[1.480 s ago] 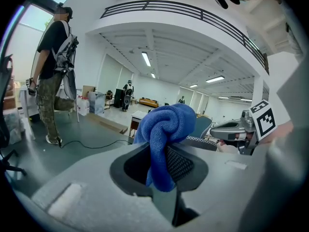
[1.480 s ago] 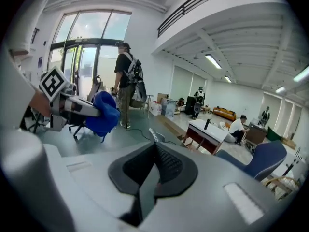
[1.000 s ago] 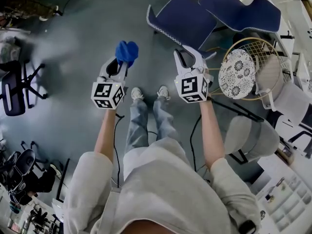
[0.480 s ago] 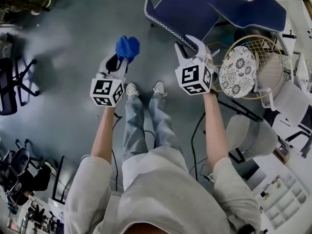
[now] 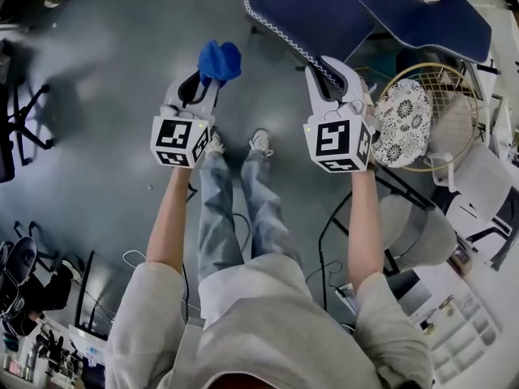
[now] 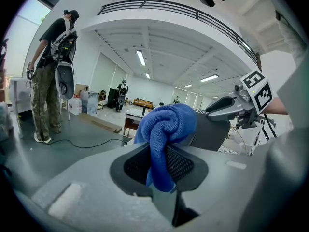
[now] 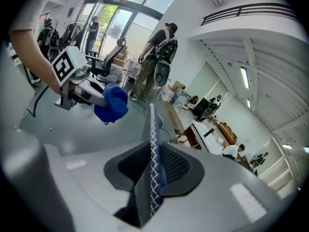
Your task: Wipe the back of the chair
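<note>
Head view: left gripper [image 5: 211,82] and right gripper [image 5: 329,70] have neared the navy chair back [image 5: 324,14]. Left gripper view: fingers pinch a blue cloth [image 6: 166,128], ready for wiping. Right gripper view: fingers, just closing, clamp the back's stitched edge [image 7: 153,127], probably steadying it

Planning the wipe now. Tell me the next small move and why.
Probably swing the left gripper across toward the right so its blue cloth meets the chair back. The cloth is clamped in its jaws but apart from the chair. The right gripper, whose jaws have just been closing, pinches the chair back's stitched edge, which seems to steady it.
</note>
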`<state>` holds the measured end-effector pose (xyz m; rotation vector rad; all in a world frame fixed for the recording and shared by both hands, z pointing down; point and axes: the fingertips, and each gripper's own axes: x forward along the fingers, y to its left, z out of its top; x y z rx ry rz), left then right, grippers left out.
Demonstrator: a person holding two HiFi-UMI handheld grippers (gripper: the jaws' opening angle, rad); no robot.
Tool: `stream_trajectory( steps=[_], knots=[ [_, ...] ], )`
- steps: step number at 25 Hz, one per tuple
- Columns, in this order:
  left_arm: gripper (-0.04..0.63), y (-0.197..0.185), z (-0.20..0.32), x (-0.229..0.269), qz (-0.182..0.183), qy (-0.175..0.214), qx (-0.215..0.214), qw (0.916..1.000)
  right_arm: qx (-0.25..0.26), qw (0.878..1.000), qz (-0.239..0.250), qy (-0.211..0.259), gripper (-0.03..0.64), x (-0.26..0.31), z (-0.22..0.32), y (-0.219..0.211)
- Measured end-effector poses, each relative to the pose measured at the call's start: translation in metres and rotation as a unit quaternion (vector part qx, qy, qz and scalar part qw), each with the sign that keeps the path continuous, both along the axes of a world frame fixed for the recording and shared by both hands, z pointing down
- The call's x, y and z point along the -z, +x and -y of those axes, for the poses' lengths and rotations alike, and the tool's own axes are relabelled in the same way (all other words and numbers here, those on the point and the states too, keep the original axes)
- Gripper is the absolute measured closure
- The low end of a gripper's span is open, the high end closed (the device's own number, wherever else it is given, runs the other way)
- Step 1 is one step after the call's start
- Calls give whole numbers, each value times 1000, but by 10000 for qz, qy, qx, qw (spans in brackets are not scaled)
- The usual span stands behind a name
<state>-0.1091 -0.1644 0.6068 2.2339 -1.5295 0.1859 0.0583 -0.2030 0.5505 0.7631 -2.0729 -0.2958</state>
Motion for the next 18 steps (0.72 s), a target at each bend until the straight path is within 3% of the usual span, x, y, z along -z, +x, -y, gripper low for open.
stream_trajectory(
  steps=[9,18],
  knots=[
    [523,14,24,-7,112,396,-110,9991,42,9997,-180,178,541,0,1,3],
    [522,23,28,-7,154,508,-224,9983,-22,9994,-209,287,542,1,1,1]
  ],
)
